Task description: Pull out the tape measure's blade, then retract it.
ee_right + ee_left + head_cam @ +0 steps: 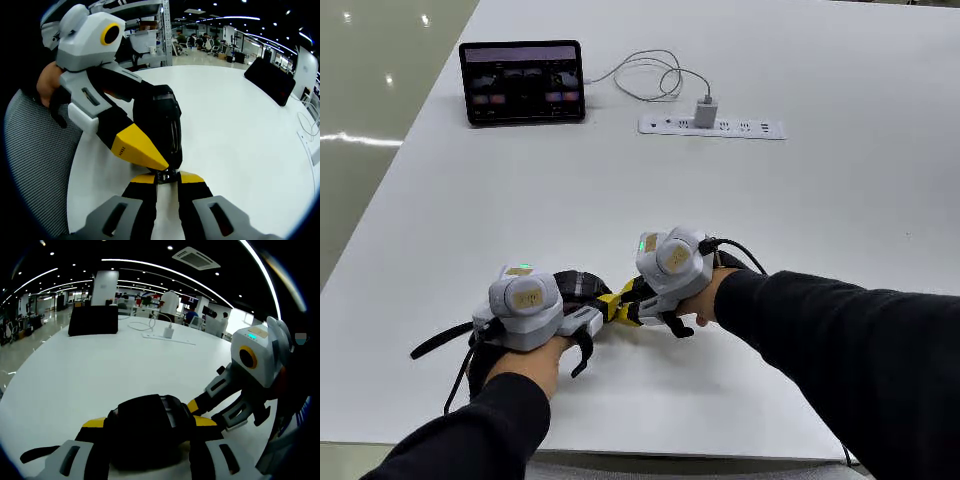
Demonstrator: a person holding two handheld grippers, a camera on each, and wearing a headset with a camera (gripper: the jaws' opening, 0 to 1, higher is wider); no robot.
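Left gripper [146, 422] is clamped on the black tape measure [142, 405], its yellow-tipped jaws pressing the case from both sides, with the case resting on the white table [770, 220]. Right gripper [167, 178] comes in head-on from the left gripper's right. Its own yellow tips are pinched almost together on the small blade tip [168, 173] at the mouth of the case, and hardly any blade shows between case and tips. In the head view the two grippers sit nose to nose near the table's front edge, a hand behind each one and dark sleeves leading back. Farther ahead of the grippers, well apart from them, a white power strip [712, 127] lies on the table with a charger [705, 112] plugged in. A looped cable [645, 75] runs from the charger to a dark tablet [522, 82] propped up ahead of the left gripper. Behind the left gripper, off the table, a mesh chair back [35, 165] shows in the right gripper view.
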